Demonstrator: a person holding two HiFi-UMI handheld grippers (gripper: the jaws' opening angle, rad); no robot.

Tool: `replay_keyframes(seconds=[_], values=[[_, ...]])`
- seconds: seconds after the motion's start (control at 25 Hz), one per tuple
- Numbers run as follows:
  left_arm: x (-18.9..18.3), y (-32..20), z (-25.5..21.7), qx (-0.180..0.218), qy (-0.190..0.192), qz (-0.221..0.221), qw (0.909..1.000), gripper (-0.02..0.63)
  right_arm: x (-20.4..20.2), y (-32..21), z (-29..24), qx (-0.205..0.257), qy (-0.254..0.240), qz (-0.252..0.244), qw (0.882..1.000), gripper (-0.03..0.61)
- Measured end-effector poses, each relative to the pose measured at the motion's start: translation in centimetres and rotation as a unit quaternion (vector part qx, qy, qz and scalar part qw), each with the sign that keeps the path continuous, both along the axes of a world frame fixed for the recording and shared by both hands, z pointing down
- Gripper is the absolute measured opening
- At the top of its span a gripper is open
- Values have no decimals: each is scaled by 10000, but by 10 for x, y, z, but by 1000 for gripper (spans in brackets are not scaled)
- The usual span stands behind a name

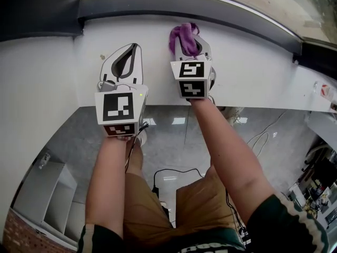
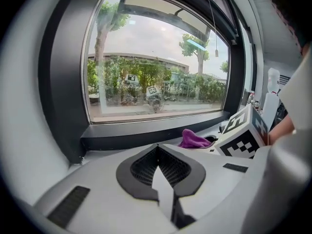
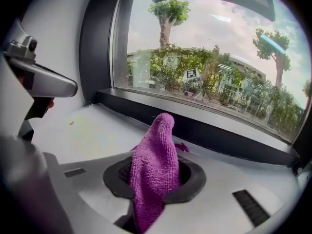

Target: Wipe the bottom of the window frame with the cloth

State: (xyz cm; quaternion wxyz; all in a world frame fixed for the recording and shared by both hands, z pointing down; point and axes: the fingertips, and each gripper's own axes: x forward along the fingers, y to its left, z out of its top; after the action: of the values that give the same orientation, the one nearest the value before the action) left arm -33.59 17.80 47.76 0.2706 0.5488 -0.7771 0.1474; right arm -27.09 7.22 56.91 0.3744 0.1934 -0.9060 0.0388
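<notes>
A purple cloth (image 1: pixel 182 37) is bunched up between the jaws of my right gripper (image 1: pixel 188 40), which is shut on it. In the right gripper view the cloth (image 3: pixel 155 165) stands up from the jaws in a peak over the white sill (image 3: pixel 92 130), a little short of the dark bottom bar of the window frame (image 3: pixel 229 139). My left gripper (image 1: pixel 134 48) hovers over the sill to the left, shut with nothing in it. Its pads meet at the tip (image 2: pixel 157 149). From there the cloth (image 2: pixel 194 139) shows to the right, near the frame bar (image 2: pixel 146 134).
The white sill (image 1: pixel 253 62) runs the full width below the dark frame (image 1: pixel 184 5). Below the sill's near edge are a grey floor with cables (image 1: pixel 263 133) and a white shelf unit (image 1: pixel 50 194). A dark upright frame post (image 2: pixel 61 96) stands at the left.
</notes>
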Motion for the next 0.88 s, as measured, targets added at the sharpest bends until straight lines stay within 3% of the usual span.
replay_keyframes(seconds=[0.24,0.52,0.88], values=[[-21,22,1,9,29,-237,9997,9,-39,28,-2,235,227,-511,9982,81],[-48,50,9,-65,51,-582,9983,9,-82,62,-2,182,164,-925,9954,81],[-84,80,5,-278,-130,-947,9950,9,-141,118,-3,83,18,-1869,9823,83]])
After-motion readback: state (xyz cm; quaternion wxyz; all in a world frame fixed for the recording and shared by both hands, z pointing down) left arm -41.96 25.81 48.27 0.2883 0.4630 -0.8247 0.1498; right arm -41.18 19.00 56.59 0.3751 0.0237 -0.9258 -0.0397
